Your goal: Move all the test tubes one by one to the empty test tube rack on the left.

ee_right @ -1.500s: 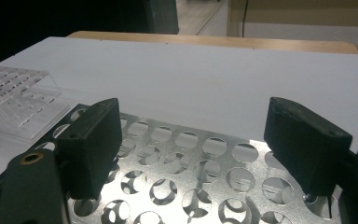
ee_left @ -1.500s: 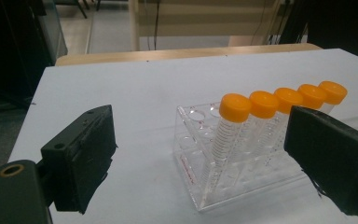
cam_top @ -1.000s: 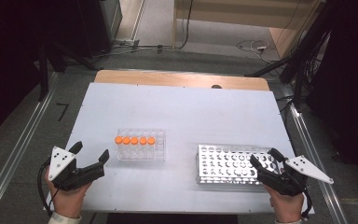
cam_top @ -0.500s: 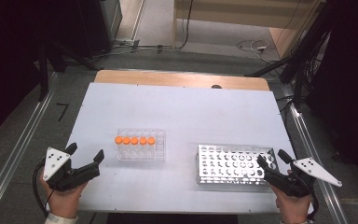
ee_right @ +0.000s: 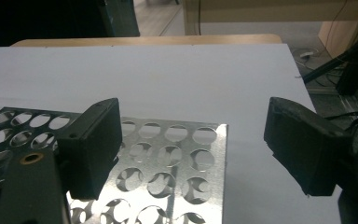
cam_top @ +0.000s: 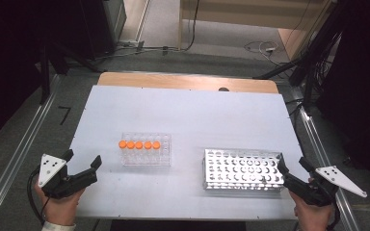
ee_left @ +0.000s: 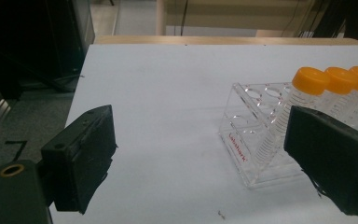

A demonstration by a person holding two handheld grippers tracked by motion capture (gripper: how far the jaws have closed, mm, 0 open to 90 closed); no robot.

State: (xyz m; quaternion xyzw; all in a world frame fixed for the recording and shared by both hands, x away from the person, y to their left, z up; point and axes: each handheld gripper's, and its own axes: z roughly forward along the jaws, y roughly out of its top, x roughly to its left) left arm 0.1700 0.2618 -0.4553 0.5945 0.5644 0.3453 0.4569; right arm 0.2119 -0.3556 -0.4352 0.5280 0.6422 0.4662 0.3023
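- Left tongs (cam_top: 82,164) hover at the near left corner of the table (cam_top: 188,110), jaws wide apart with nothing between them, pointing toward the clear rack (cam_top: 146,150).
- Right tongs (cam_top: 292,166) sit at the near right edge, jaws also wide apart and empty, just beside the right end of the metal rack (cam_top: 243,169).
- Clear rack stands left of the table's middle, near the front; five orange-capped tubes (cam_top: 138,145) fill its back row in a line, upright.
- In the left gripper view the clear rack (ee_left: 256,140) lies ahead and to the right, well short of the pads; its nearest tube (ee_left: 298,100) shows partly behind the right jaw, with red lettering on the rack's side wall.
- Metal rack rests right of the middle, near the front, apart from the clear rack; its holes hold nothing.
- In the right gripper view the metal rack (ee_right: 168,158) lies below and between the jaws, its perforated top reaching past the left jaw; whether a jaw touches it I cannot tell.
- One hand (cam_top: 60,209) grips each tool from the near edge.
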